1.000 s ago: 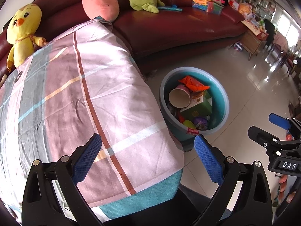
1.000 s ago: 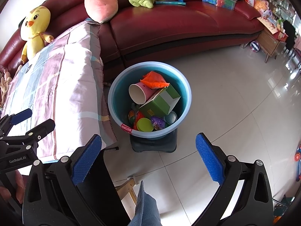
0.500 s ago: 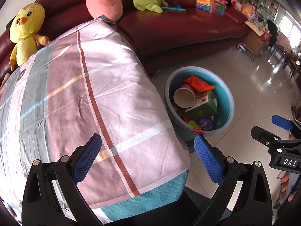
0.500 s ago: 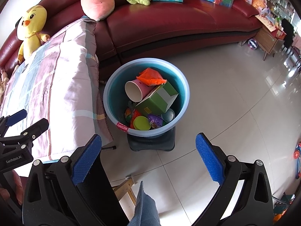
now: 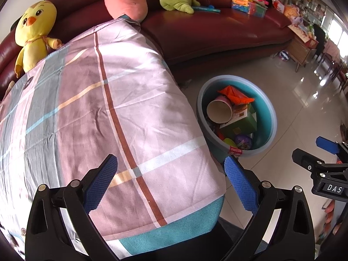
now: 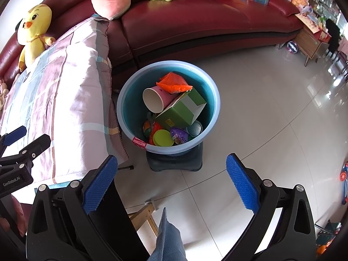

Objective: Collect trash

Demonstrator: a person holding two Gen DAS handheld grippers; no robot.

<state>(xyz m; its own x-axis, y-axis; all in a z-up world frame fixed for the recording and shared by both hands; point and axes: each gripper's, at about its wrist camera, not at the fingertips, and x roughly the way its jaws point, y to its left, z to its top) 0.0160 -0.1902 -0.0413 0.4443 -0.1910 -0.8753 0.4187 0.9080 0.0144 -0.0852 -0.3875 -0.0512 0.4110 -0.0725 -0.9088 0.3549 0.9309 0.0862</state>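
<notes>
Hanging wide open and empty, both grippers face the blue basin (image 6: 214,100) of trash on the floor beside the tabletop's corner; the right gripper (image 6: 171,182) is nearer, the left gripper (image 5: 170,184) hovers over the tabletop's cloth (image 5: 108,100).

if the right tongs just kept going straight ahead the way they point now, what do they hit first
Most likely the blue basin of trash, at its near rim or the dark stool under it. The right tongs are open and empty with bare floor between; depth is hard to judge.
</notes>
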